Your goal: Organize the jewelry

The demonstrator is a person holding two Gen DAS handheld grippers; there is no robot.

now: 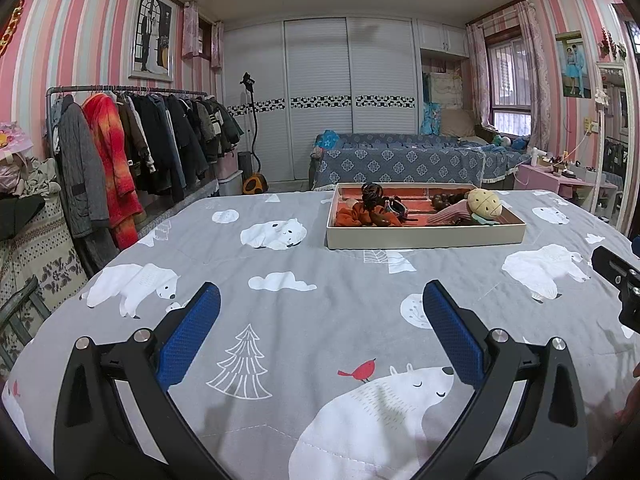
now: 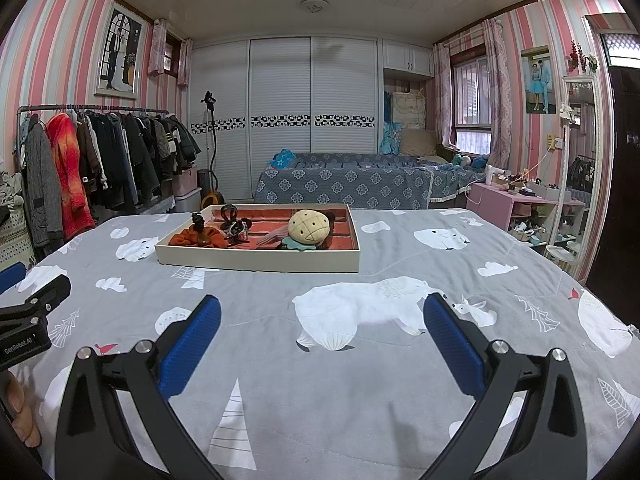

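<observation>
We note left gripper (image 1: 322,334) and right gripper (image 2: 322,334) nearest, low over the bear-print bedspread (image 1: 320,272), jaws spread, empty. Farther on the bed, the tray (image 2: 256,260): orange scrunchie (image 2: 196,237) left, round plush piece (image 2: 309,225) right

Bedspread ahead: the grey bedspread (image 1: 320,320) lay bare between both grippers and the tray (image 1: 424,240), an open lane.
Left gripper (image 1: 321,322): pads spread wide, nothing between them.
Right gripper (image 2: 322,324): pads spread wide over bare cloth.
Side clearance: each gripper showed at the edge of the other's view, near but apart.
Tray interior: crowded; orange scrunchie (image 2: 196,237), dark hair clips (image 2: 236,224) and round plush (image 2: 309,226) sat close together inside the rim.
</observation>
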